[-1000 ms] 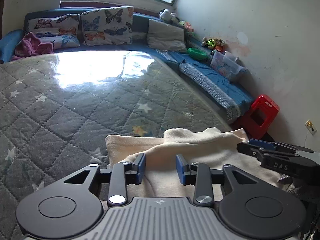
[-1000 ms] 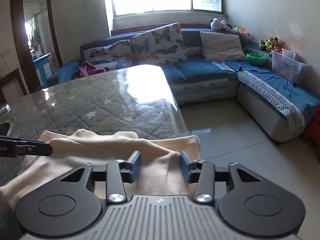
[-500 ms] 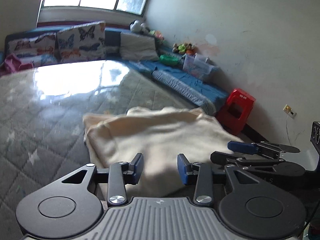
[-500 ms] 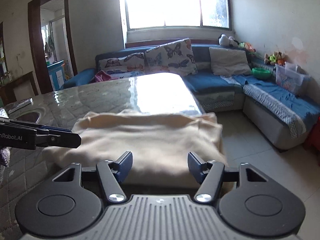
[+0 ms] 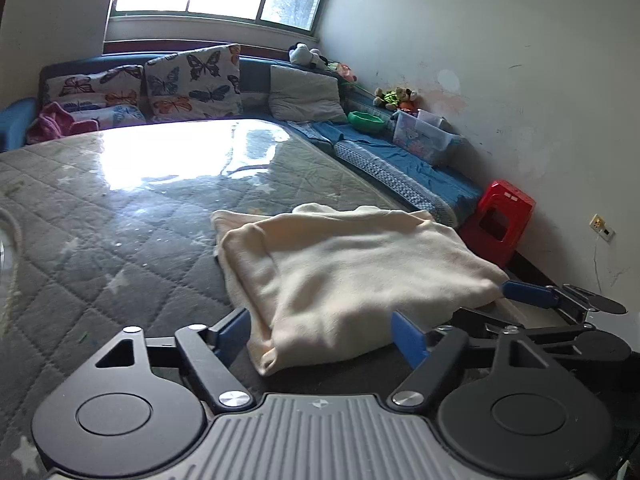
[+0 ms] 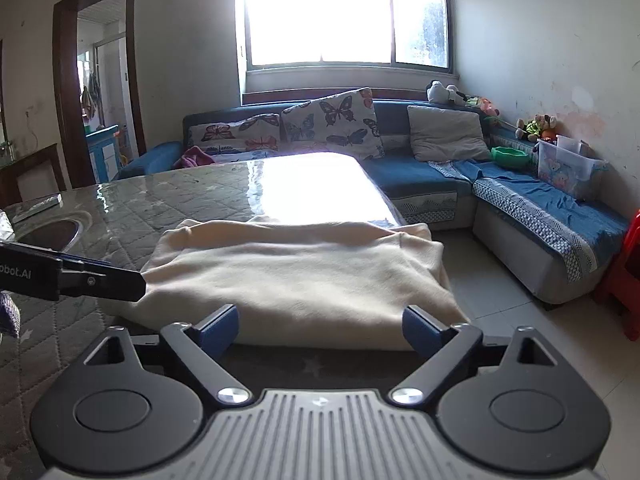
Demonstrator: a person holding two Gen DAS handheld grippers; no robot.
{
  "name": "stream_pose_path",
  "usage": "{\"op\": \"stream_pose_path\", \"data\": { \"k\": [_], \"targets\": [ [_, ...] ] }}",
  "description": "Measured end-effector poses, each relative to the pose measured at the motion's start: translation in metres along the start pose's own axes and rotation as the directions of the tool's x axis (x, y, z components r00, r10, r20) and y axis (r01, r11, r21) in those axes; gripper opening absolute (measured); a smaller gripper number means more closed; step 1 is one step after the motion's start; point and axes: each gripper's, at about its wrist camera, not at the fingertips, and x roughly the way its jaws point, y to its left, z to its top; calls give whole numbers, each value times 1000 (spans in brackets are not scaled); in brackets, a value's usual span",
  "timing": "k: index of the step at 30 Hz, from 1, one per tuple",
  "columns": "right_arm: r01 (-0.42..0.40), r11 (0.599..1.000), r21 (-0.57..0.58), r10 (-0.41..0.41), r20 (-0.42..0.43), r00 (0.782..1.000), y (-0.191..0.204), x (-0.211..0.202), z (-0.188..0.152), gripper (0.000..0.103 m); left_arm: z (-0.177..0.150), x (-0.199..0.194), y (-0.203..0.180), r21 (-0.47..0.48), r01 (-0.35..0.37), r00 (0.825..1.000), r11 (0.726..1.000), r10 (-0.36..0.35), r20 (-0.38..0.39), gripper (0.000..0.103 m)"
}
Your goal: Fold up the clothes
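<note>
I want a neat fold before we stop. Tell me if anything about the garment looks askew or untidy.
The folded cream fleece garment lies flat on the grey quilted star-pattern tabletop, but its far layers stick out unevenly past the top layer, and its right edge sits at the table's edge. Nothing is spilled or damaged.

Two hand-held grippers: the left gripper (image 5: 324, 330) and right gripper (image 6: 320, 330) share blue finger pads (image 6: 218, 328), black linkage arms with silver screws behind them, round black discs, ribbed grey housings.
</note>
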Motion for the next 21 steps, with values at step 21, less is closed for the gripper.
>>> {"op": "stream_pose_path", "data": {
  "k": [21],
  "targets": [
    [-44,991,125,49,-38,998,21,-16,-24,103,-43,-56,8,6,-32,996,999,31,79,103]
  ]
}}
